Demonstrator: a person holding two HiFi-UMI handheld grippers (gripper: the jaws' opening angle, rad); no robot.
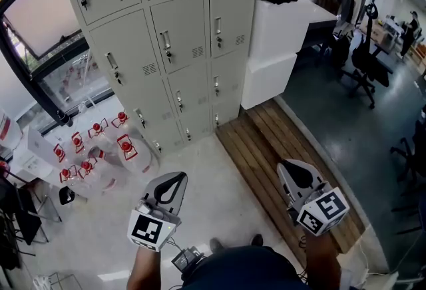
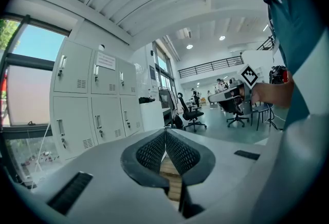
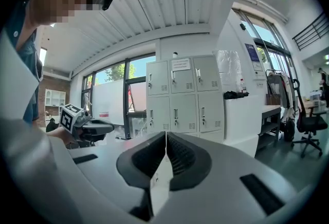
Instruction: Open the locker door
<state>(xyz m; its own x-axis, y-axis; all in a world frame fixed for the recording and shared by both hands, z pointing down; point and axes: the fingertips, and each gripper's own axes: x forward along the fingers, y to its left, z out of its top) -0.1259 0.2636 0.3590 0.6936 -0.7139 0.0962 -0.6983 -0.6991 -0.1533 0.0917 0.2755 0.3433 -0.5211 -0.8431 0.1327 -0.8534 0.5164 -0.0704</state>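
A bank of grey metal lockers [image 1: 166, 36] stands ahead of me, every door closed, each with a small handle and a vent. The same lockers [image 3: 177, 97] appear far off in the right gripper view and the lockers [image 2: 92, 99] at the left of the left gripper view. My left gripper [image 1: 174, 179] is low at the picture's lower left, well short of the lockers, its jaws shut with nothing between them. My right gripper [image 1: 285, 167] hangs over the wooden platform, also shut and empty.
Several clear jugs with red caps [image 1: 100, 149] lie on the floor left of the lockers. A wooden slatted platform [image 1: 279, 149] runs along the right. White boxes [image 1: 279, 42] stand beside the lockers, with desks and office chairs [image 1: 366, 62] beyond.
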